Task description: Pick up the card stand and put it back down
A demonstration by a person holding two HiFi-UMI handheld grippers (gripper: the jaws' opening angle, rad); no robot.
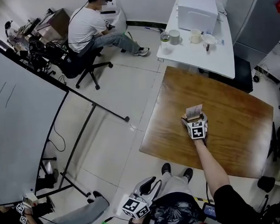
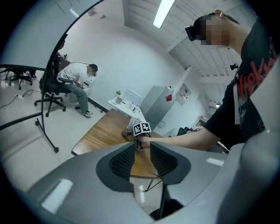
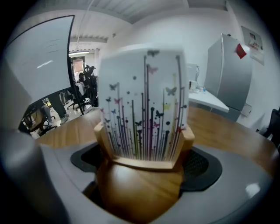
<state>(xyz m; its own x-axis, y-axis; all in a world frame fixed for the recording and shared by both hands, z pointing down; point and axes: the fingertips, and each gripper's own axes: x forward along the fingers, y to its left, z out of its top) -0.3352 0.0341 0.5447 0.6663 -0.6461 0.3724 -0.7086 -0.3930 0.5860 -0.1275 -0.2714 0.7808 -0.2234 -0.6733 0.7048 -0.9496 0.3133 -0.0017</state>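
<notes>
Currently: two grippers in view, one task object.

Right gripper [image 1: 195, 121]: extended over the brown wooden table [image 1: 234, 127], jaws closed on the light wooden card stand [image 3: 142, 175], one pad on each side of its base. The stand sits upright between the jaws and carries one visible white card printed with coloured vertical lines and small butterflies [image 3: 143, 105]. Any further cards behind it can't be counted. From the head view the stand is over the middle of the table, toward its near-left part. Whether its base touches the tabletop can't be told.

Left gripper [image 2: 142, 158]: held low beside the person's body, well apart from the table. Jaws a narrow gap apart, nothing between them. Its view looks across at the right gripper's marker cube [image 2: 142, 128].

Surroundings, counted:
- Tables: two. The second is a white table [image 1: 212, 58] just beyond the brown one.
- On the white table: one white box [image 1: 197, 10], three cup-like vessels [image 1: 174, 36] in a row beside it, and some small items too small to identify.
- One large whiteboard on a wheeled black frame [image 1: 19, 129], left.
- One seated person in a white shirt [image 1: 86, 25] on one black office chair [image 1: 88, 65], far left.
- One tall grey cabinet [image 3: 234, 74] behind the white table.
</notes>
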